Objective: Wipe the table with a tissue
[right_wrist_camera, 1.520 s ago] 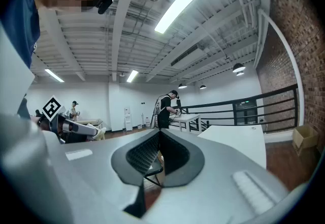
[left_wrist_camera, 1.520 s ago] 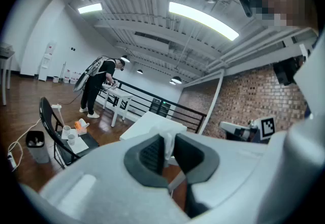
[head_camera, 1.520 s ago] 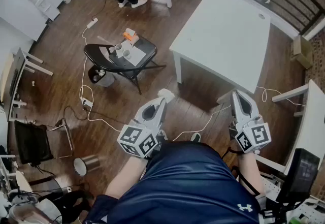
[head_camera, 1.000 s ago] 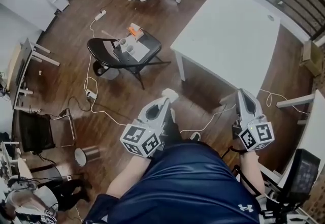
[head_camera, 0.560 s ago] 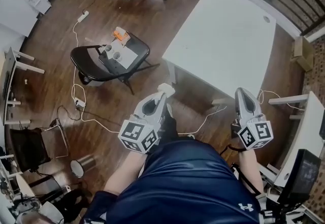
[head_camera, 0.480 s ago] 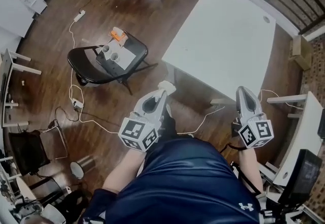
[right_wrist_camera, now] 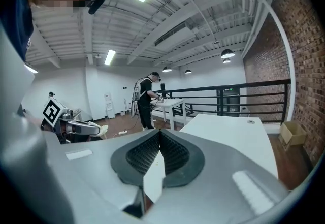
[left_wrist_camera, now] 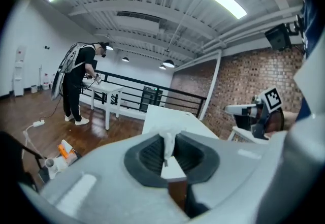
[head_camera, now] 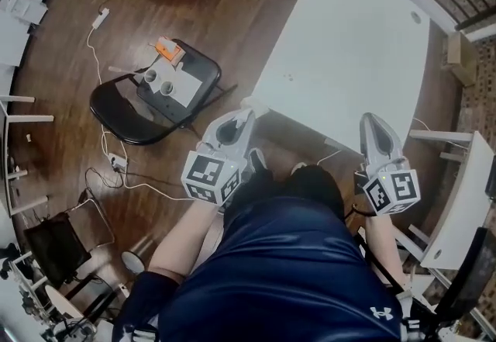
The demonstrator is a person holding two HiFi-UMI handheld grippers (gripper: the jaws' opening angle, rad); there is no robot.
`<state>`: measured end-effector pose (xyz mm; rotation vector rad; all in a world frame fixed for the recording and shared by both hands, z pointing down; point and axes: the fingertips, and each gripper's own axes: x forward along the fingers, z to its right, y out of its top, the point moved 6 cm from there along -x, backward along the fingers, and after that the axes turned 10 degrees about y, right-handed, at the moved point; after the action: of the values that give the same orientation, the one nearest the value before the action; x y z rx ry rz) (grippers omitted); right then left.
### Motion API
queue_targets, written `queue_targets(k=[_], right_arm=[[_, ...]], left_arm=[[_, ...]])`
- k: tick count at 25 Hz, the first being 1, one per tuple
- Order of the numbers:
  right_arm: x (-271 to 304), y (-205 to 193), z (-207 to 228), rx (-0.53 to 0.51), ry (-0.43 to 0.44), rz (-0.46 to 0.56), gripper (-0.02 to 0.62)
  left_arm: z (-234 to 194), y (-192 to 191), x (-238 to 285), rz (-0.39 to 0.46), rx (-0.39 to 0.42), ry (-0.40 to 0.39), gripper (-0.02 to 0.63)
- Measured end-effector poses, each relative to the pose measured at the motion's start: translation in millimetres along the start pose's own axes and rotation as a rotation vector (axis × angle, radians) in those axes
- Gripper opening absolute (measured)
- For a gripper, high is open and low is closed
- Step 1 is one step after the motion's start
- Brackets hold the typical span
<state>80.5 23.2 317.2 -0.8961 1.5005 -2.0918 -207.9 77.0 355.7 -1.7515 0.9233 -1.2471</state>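
Left gripper (head_camera: 243, 115) pinches the tissue (head_camera: 253, 108) by the near edge of the table (head_camera: 349, 46), right gripper (head_camera: 370, 122) closed on nothing; the approach seems under way, and next the tissue must press onto the top.

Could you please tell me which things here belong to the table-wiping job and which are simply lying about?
For the job:
tissue, pinched in the shut left tool
white table
right tool, shut and empty

Lying about:
folding chair carrying two cups and an orange item
power strip
cardboard box
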Motion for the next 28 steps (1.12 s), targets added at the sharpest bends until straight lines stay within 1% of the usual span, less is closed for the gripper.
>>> queue_targets(k=[4,6,8,10,11,13,15,18,21,24,26,28], right_arm=[[26,-7,30,0.041,0.045,-0.021,0.003],[41,-12,44,0.063,0.091,-0.033,0.003],[53,-13,55,0.058,0.159,-0.049,0.003],[68,-11,61,0.043,0.24,-0.062,0.003],[78,-11,61,0.036,0.28,-0.065,0.003],[96,-14,58,0.028,0.349,-0.074,0.003],[111,-19,52,0.033,0.387,-0.088,0.003],[126,-28,52,0.039,0.378,-0.118,0.003],[136,-44,56,0.074,0.34,-0.156,0.003],[137,-61,60,0.119,0.308,-0.195,0.003],[134,-71,62,0.142,0.291,-0.211,0.003],[129,-79,67,0.164,0.269,-0.22,0.003]], left_arm=[[-3,4,33,-0.052,0.08,0.045,0.021],[-5,2,49,-0.082,0.162,0.088,0.021],[-1,0,61,-0.103,0.267,0.12,0.021],[11,2,73,-0.118,0.347,0.107,0.021],[17,2,79,-0.128,0.374,0.09,0.021],[24,-4,92,-0.157,0.395,0.062,0.021],[26,-16,104,-0.198,0.394,0.049,0.021],[20,-34,123,-0.263,0.417,0.039,0.021],[6,-52,145,-0.341,0.487,0.011,0.021],[-16,-73,172,-0.454,0.619,-0.013,0.021],[-28,-85,189,-0.52,0.723,-0.026,0.02],[-33,-91,204,-0.564,0.847,-0.045,0.021]])
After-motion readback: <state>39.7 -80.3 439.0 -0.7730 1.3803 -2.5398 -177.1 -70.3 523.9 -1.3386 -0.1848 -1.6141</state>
